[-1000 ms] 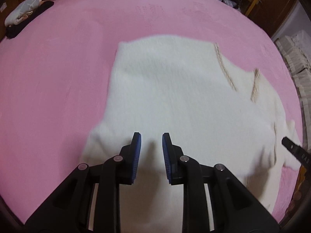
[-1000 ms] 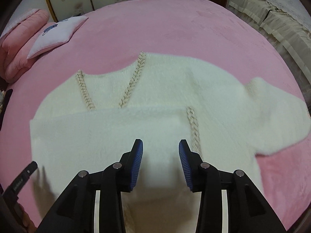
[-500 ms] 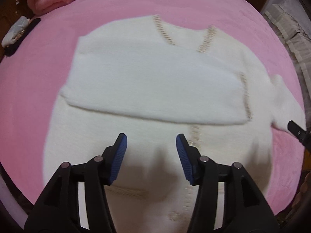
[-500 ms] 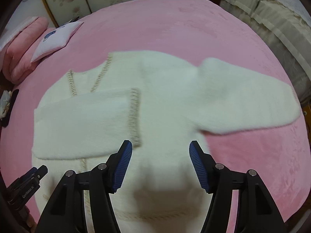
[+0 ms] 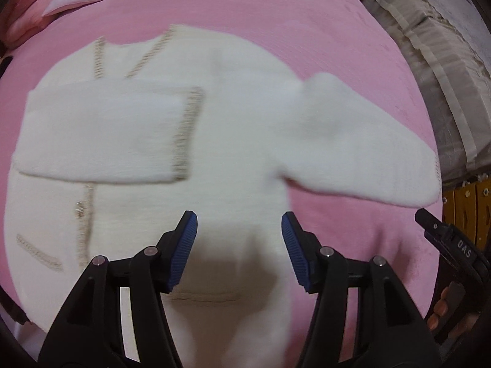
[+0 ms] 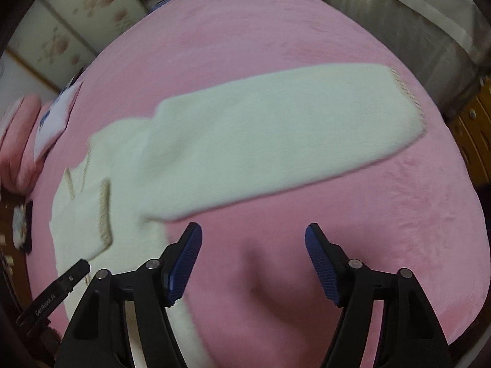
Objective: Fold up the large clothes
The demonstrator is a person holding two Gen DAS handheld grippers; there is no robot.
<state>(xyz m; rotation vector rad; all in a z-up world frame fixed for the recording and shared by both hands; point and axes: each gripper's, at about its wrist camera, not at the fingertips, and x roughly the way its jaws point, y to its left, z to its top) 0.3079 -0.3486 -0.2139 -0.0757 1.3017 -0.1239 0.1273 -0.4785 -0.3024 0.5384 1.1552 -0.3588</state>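
White cardigan (image 5: 233,153) laid flat on pink bed (image 5: 276,15). One sleeve (image 5: 101,132) folded across chest; other sleeve (image 6: 276,141) left outstretched, likely next. Left gripper (image 5: 239,245) released, empty, just widened. Right gripper (image 6: 253,260) likewise, over bedding.

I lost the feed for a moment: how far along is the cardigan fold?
Done: one sleeve of the fluffy cream cardigan lies folded across its chest on the pink bedspread. In hand: nothing; the left gripper and right gripper have just been opening, with nothing between the jaws. Left: the other sleeve is spread outward, and the body is unfolded.
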